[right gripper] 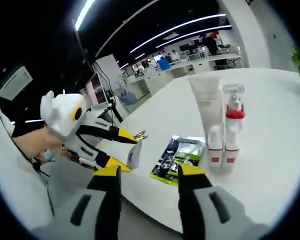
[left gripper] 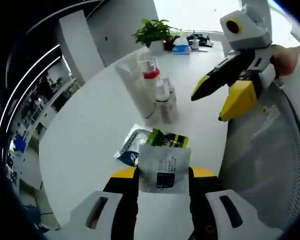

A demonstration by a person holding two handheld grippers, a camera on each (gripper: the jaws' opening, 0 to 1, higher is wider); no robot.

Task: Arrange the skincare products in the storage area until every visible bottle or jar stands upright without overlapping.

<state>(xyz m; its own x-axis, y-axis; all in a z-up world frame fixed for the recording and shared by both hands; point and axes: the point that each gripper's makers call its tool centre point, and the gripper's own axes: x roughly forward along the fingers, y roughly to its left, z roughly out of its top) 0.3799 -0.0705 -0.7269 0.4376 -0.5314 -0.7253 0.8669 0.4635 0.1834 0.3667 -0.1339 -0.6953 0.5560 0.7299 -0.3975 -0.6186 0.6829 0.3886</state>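
- White counter [left gripper: 90, 130] carries everything, an office behind.
- Left gripper [left gripper: 164, 176] pinches a silver sachet [left gripper: 165, 169] above the counter's near edge.
- Right gripper [right gripper: 149, 172] hangs spread, holding nothing.
- Upright tube [right gripper: 206, 107] and bottles [right gripper: 232, 125] cluster mid-counter.
- Flat sachets [right gripper: 179, 156] lie just before them.

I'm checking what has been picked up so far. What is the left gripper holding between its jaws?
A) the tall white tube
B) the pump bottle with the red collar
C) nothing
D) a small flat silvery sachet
D: in the left gripper view the left gripper is shut on a silvery sachet, while the red-collared bottle and the white tube stand on the table.
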